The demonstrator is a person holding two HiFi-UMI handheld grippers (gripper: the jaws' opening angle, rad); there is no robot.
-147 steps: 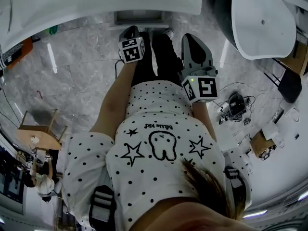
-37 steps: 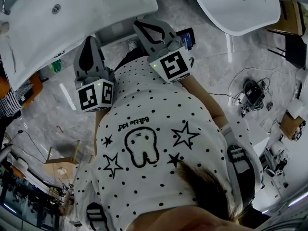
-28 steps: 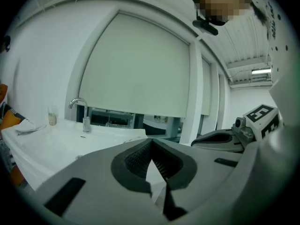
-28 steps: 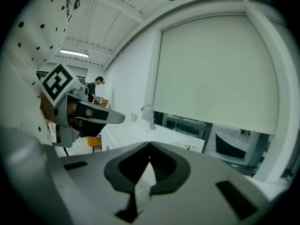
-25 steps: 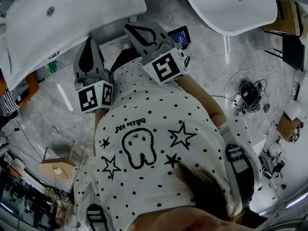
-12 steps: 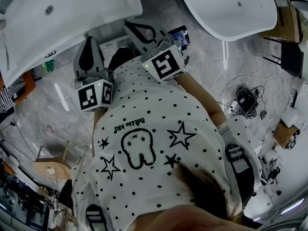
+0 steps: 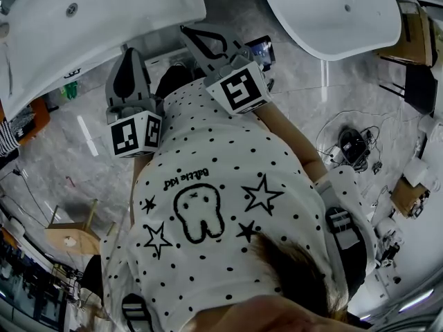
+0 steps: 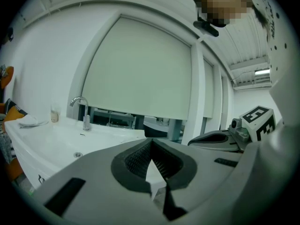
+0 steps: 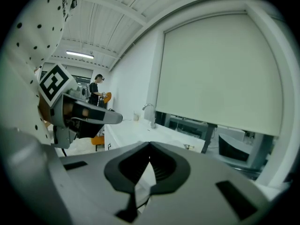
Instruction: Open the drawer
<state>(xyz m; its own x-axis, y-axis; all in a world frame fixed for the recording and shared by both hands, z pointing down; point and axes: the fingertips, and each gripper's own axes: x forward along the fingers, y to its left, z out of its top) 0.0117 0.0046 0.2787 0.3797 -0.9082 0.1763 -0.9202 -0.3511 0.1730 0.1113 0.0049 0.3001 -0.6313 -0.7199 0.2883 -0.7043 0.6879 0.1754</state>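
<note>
A long white vanity (image 7: 104, 19) with a sunken basin fills the upper left of the head view. A strip of its cabinet front (image 7: 160, 55) shows below the counter edge, but no drawer can be made out there. In the right gripper view the cabinet side (image 9: 115, 137) carries a small dark mark. My left gripper (image 7: 129, 54) is held level under the counter edge, shut and empty. Just to its right, my right gripper (image 7: 188, 32) is also shut, with nothing in it. In each gripper view, the left gripper (image 8: 151, 141) and the right gripper (image 9: 150, 146) show jaws meeting at the tip.
A chrome faucet (image 8: 82, 108) stands at the back of the counter. A second white basin (image 7: 332, 9) sits at upper right, with a lit screen (image 7: 260, 47) below it. Cables and devices (image 7: 354, 145) lie on the marble floor, with a wooden stool (image 7: 69, 237) at lower left. A distant person (image 9: 97, 91) stands far off.
Since the earliest frame both grippers have risen from pointing at the floor and the view has swung to the vanity. Over the last second they hardly move.
</note>
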